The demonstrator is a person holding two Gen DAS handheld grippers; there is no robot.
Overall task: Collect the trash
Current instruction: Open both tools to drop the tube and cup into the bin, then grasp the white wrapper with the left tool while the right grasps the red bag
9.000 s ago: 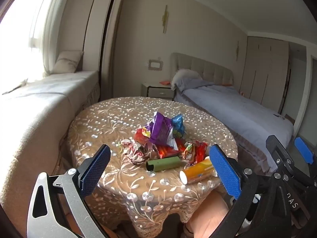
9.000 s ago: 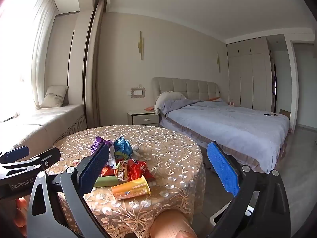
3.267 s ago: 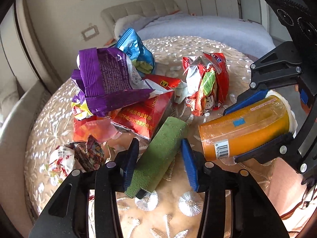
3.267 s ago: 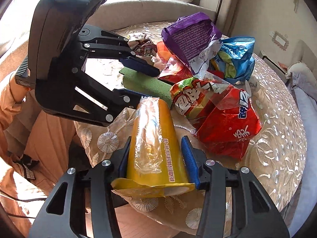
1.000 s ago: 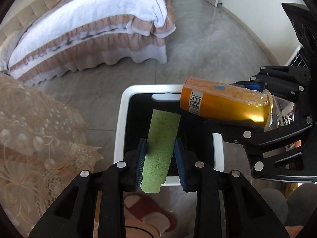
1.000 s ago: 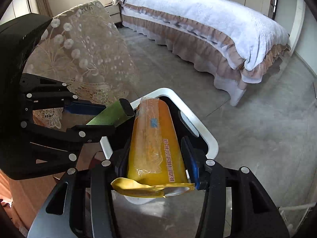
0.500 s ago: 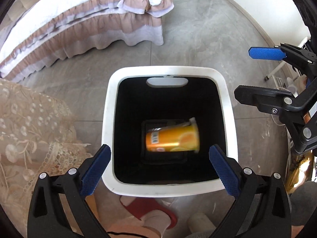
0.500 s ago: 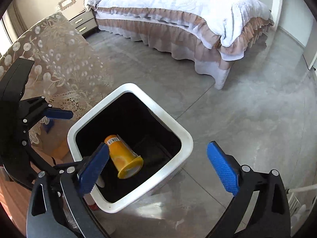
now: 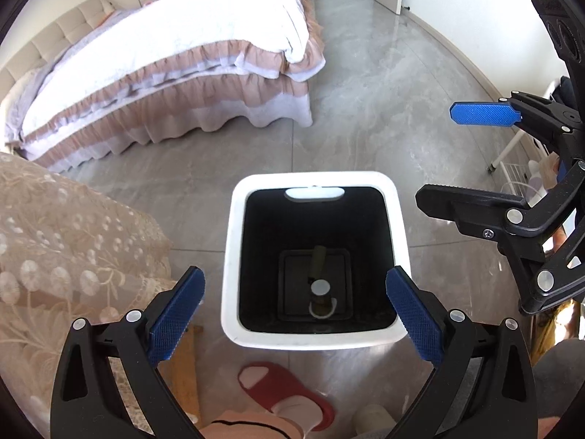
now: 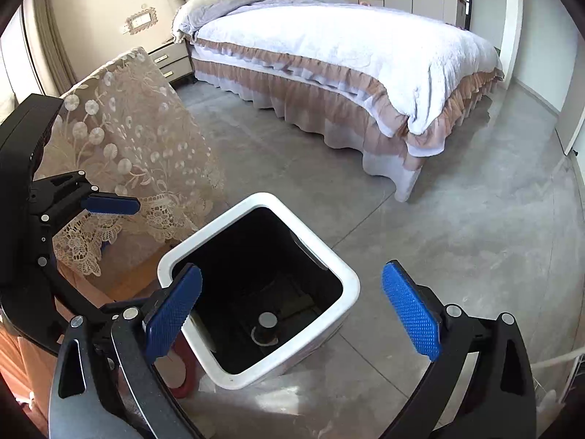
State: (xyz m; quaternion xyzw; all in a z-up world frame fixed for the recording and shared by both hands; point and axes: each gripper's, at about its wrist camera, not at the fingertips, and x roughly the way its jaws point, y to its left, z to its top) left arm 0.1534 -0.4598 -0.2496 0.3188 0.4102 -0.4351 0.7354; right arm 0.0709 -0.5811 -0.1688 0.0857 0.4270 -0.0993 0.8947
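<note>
Fingers (image 9: 177,309) spread wide above bin (image 9: 229,241).

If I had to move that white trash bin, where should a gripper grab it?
Grip the white trash bin by its rim, coming straight down from above. The rim is a thin lip around the open top, so one finger can go inside and one outside; the smooth, wide body offers no hold.
</note>
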